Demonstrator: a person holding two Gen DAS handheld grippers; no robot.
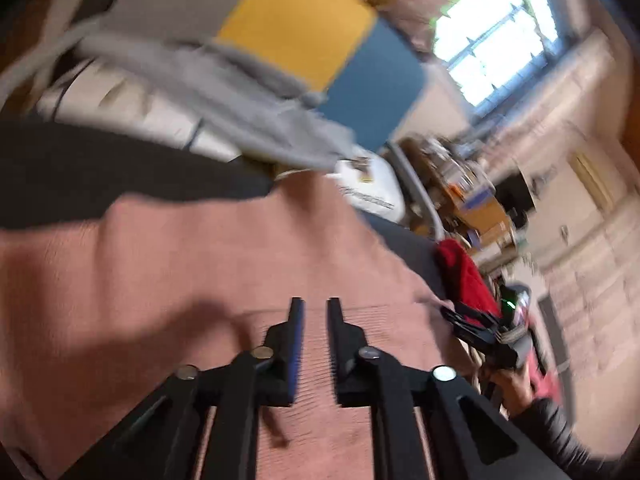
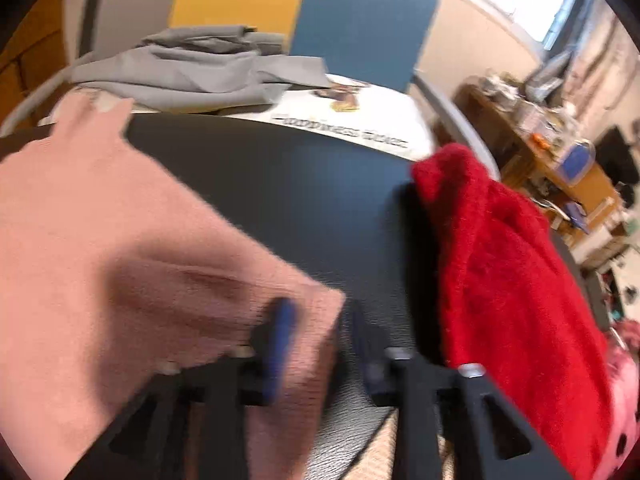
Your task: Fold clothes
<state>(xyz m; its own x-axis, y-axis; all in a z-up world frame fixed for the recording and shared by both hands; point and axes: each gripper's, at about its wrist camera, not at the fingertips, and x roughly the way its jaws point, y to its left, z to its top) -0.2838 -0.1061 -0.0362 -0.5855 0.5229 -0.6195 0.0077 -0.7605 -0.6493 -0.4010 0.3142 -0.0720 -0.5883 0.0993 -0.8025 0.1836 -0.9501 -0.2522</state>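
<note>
A pink knitted garment (image 1: 180, 264) lies spread on a black table (image 2: 304, 200). In the left wrist view my left gripper (image 1: 315, 308) hovers just over the garment's ribbed hem, open by a narrow gap, with only cloth visible below it. In the right wrist view my right gripper (image 2: 320, 314) is open at the pink garment's (image 2: 100, 240) near right corner. That corner lies between the blurred fingers; I cannot tell whether they touch it. The right gripper (image 1: 480, 322) also appears at the right of the left wrist view, held by a hand (image 1: 516, 380).
A red fuzzy garment (image 2: 512, 280) is heaped at the table's right edge. A crumpled grey garment (image 2: 180, 68) and a white printed item (image 2: 360, 120) lie at the far side, before yellow and blue panels (image 2: 360, 20). Cluttered desks (image 2: 560, 152) stand at the right.
</note>
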